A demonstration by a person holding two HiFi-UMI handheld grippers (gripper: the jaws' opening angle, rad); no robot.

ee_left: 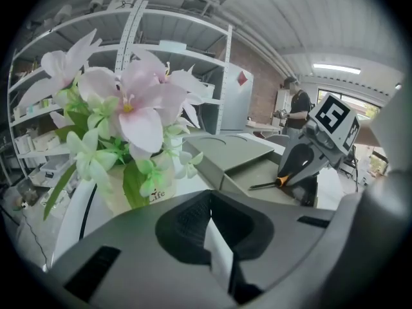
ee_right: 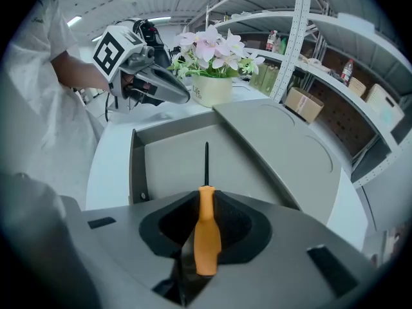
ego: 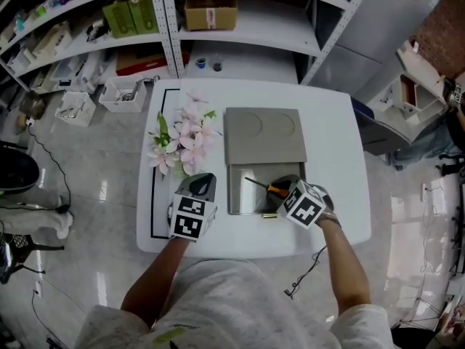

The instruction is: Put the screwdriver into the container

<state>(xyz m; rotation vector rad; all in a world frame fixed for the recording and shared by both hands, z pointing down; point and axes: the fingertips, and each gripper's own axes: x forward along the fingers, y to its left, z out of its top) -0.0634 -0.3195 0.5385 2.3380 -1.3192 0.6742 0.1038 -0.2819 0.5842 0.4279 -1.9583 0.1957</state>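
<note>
Right claw (ego: 280,188) pinches screwdriver (ee_right: 207,221) by its orange handle, over container (ee_right: 170,166). Likely light and rigid; the smooth plastic may twist. Left claw (ee_left: 215,243) pressed together, empty.

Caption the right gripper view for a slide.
Right gripper clamps an orange-handled screwdriver over the open grey container.

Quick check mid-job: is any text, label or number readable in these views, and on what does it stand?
"Life": on the pale flower pot, left gripper view.
Marker cube: black-and-white square pattern only, no words.
Cardboard box on the shelf: the label is too small to read.
Red diamond sign on the grey cabinet: too blurred to read.
Nothing else is legible.
</note>
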